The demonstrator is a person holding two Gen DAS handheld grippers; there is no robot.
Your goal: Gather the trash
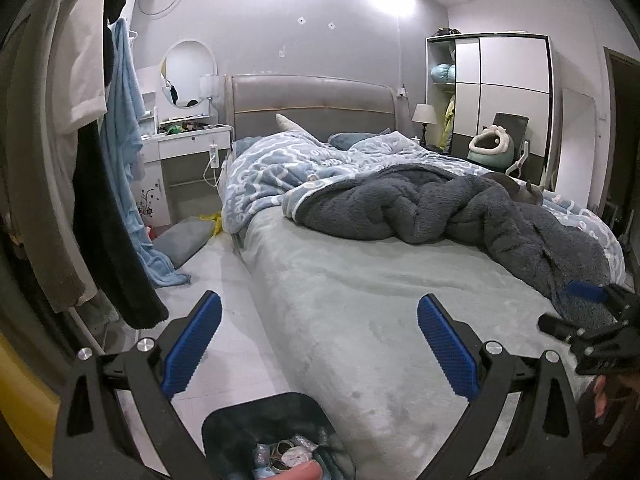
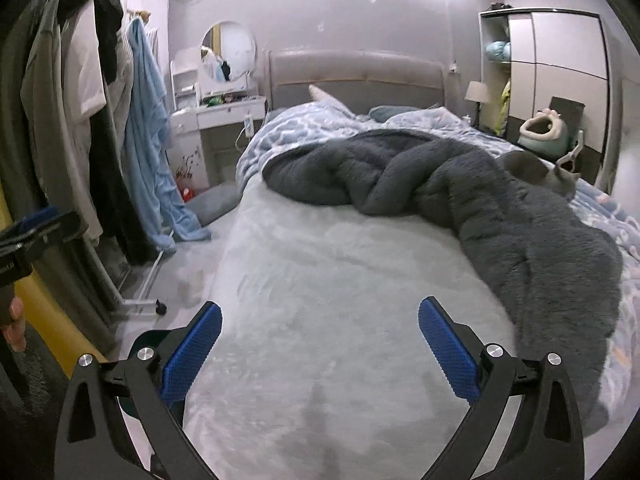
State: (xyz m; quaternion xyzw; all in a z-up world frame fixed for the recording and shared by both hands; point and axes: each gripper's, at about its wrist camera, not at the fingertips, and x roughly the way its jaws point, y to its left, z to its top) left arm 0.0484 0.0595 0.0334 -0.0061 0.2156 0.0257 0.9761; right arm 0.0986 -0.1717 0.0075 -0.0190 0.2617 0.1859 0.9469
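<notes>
A black trash bin [image 1: 240, 420] stands on the floor by the bed's near left corner, directly below my left gripper [image 1: 320, 344], with several wrappers and bits of trash [image 1: 286, 454] inside. My left gripper is open and empty above the bin and the bed edge. My right gripper [image 2: 320, 344] is open and empty above the pale green bed sheet [image 2: 340, 280]. A part of the bin [image 2: 148, 338] peeks out behind the right gripper's left finger. The right gripper also shows at the right edge of the left wrist view [image 1: 588, 308].
A rumpled grey fleece blanket [image 2: 460, 184] and a blue patterned duvet [image 1: 288, 164] lie across the bed. A grey cat [image 2: 540, 170] rests on them. A clothes rack [image 2: 100, 120] with hanging garments stands at the left. A dressing table [image 1: 188, 144] and a wardrobe [image 1: 504, 92] stand behind.
</notes>
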